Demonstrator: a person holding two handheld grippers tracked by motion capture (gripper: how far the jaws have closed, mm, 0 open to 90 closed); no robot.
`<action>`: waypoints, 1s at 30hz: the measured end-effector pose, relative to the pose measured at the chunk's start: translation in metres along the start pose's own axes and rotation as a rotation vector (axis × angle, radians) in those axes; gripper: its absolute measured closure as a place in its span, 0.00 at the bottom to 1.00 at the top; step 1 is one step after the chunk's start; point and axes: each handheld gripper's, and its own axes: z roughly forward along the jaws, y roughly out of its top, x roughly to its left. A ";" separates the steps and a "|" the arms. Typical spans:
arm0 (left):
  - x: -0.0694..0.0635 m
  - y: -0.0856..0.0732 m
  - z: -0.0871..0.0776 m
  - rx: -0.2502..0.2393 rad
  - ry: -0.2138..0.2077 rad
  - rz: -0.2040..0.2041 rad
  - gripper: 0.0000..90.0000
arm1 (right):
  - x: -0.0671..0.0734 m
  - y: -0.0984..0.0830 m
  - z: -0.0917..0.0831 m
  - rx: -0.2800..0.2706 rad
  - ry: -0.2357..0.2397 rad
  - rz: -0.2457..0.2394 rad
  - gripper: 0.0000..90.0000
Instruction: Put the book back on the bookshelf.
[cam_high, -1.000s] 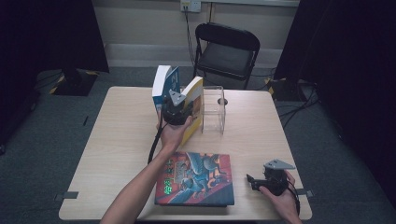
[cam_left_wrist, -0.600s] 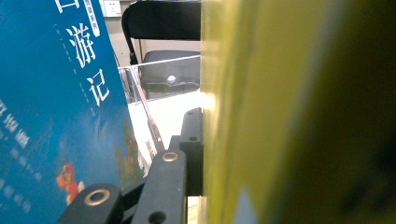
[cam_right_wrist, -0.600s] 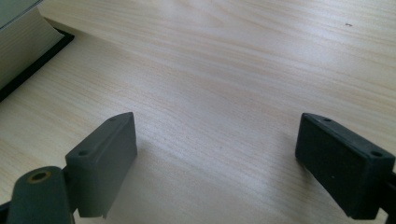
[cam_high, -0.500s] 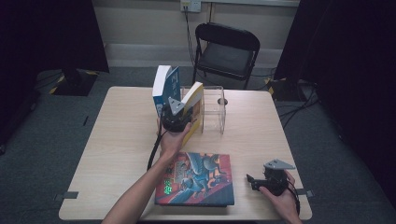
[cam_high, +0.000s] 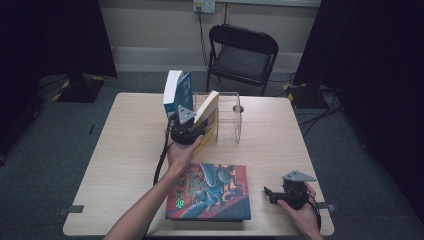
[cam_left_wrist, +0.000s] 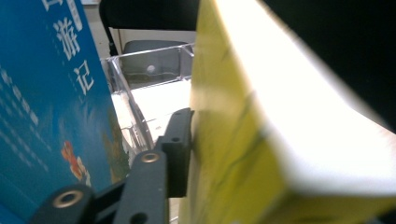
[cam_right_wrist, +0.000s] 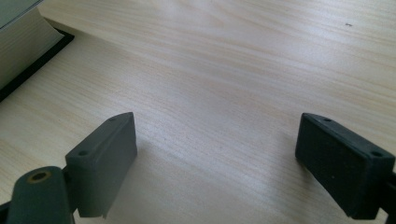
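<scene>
Leaning in the clear rack (cam_high: 231, 117), the yellow book (cam_high: 207, 120) sits just right of the upright blue book (cam_high: 178, 95). My left gripper (cam_high: 187, 131) is at its near edge; the jaws have just been opening, one pad beside the yellow cover, though I cannot tell whether it presses. Nearer me lies the flat picture book (cam_high: 212, 192). Far right, my right gripper (cam_high: 270, 192) rests on the table (cam_high: 130, 145), jaws spread wide, holding nothing.

Your high view looks down and forward from above your side of the pale wooden table (cam_high: 130, 150), far off. Your left gripper view sits very close to the leaning yellow book (cam_left_wrist: 261, 140), which the high view shares (cam_high: 207, 112). Your right gripper view looks down close at the table top (cam_right_wrist: 224, 70).
</scene>
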 end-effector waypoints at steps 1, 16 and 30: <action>0.000 0.003 -0.002 0.002 -0.007 0.003 0.68 | 0.000 0.000 0.000 0.000 0.000 0.000 0.14; 0.010 0.074 -0.001 0.378 -0.136 -0.004 0.68 | 0.000 0.000 0.000 0.000 -0.001 0.000 0.14; 0.008 0.100 0.041 0.778 -0.088 -0.007 0.72 | 0.000 0.000 0.000 -0.001 -0.001 0.001 0.14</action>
